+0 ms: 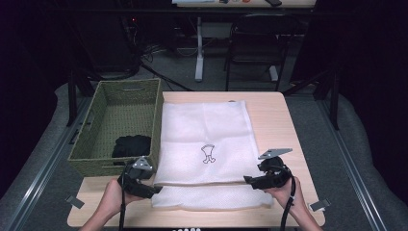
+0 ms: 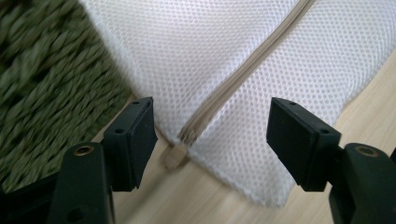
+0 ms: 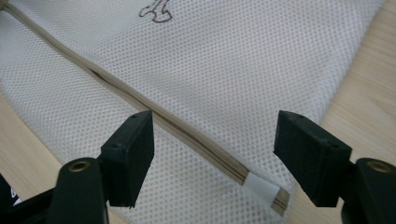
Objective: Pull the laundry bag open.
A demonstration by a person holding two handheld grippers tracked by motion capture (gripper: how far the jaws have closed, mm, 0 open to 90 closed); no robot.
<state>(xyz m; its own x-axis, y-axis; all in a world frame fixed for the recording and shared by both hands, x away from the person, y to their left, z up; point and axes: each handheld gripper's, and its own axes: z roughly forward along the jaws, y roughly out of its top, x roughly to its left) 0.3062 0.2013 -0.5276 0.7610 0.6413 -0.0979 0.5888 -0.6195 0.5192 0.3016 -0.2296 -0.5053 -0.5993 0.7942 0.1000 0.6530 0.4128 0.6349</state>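
High view shows a white mesh laundry bag (image 1: 204, 139) lying flat in the middle of a light wooden counter (image 1: 281, 125), with a small dark line drawing (image 1: 208, 154) printed near its centre. A beige zipper (image 1: 202, 184) runs across the bag close to the near edge.

In the left gripper view the zipper (image 2: 243, 74) ends at a small beige pull tab (image 2: 173, 156), which rests on the wood just beyond the bag's corner. The left hand-held gripper (image 2: 212, 140) is wide open with nothing between its jaws; the tab lies in the gap, nearer the left jaw and not touched.

In the right gripper view the zipper (image 3: 154, 116) ends at a white fabric tab (image 3: 261, 186) near the bag's other corner. The right hand-held gripper (image 3: 215, 154) is also wide open and holds nothing, its jaws set either side of that zipper end.

A green woven basket (image 1: 94, 122) stands at the counter's left edge, touching the bag's side, with a black bundle (image 1: 131, 146) in its near corner.

Beyond the counter the room is dark, with a grey carpeted floor (image 1: 173, 67), a black folding chair (image 1: 252, 43), a white table leg (image 1: 198, 48) and loose cables (image 1: 154, 50).
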